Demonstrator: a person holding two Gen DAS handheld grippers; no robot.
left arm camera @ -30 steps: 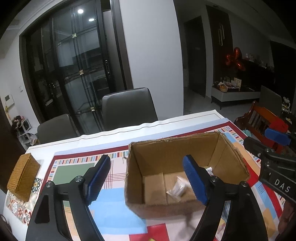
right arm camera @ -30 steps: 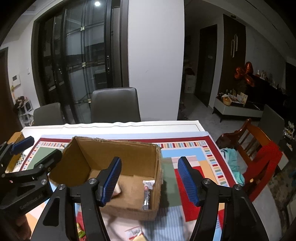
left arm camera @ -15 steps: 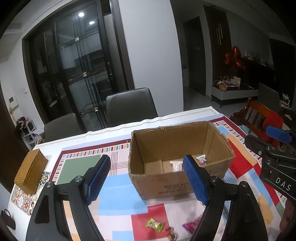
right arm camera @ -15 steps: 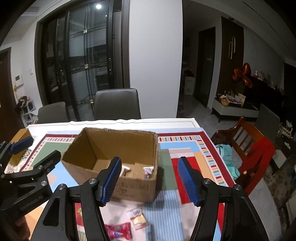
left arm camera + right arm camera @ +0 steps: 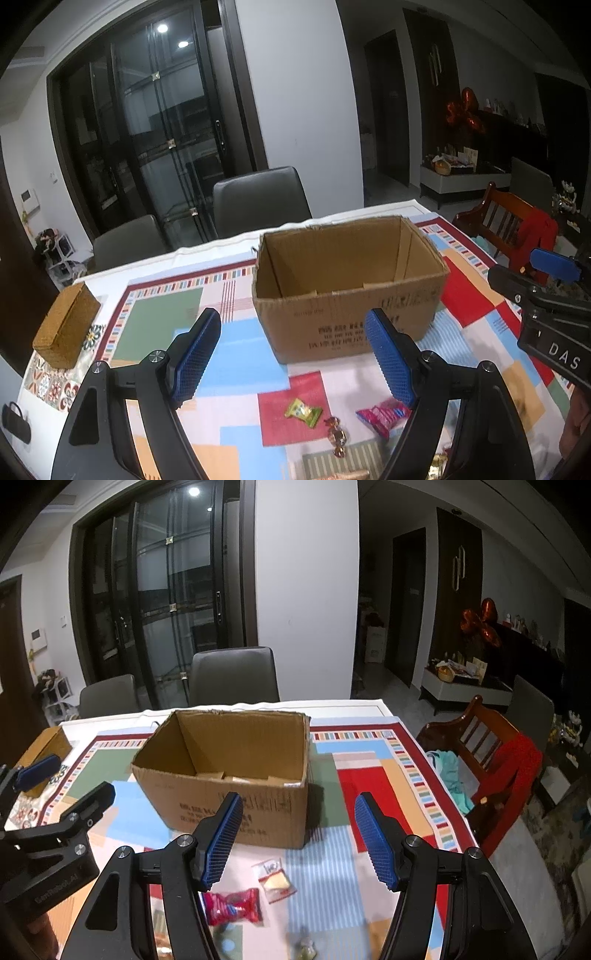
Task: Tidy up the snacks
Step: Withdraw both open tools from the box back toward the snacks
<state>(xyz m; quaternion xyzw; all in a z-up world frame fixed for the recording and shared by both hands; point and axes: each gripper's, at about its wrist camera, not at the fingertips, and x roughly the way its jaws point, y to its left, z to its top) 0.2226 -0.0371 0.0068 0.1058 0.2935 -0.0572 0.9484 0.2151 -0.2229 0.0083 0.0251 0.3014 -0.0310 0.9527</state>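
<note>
Patchwork-covered tabletop (image 5: 373,779), near edge: red packet (image 5: 232,906) and clear packet (image 5: 275,877) lie loose below the right gripper (image 5: 297,840), fingers wide apart, empty. Left gripper (image 5: 295,356) likewise gapes over green candy (image 5: 303,410). Cardboard box (image 5: 229,775) waits mid-table; next, I reckon, drop and pinch a snack.

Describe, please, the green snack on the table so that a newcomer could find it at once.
Start at the open cardboard box in the middle of the patterned tablecloth. In front of the box's printed side, loose snacks lie on the cloth; the green snack lies on a red square, left of a brown twisted candy and a pink packet. It is the only green and yellow wrapper there.
</note>
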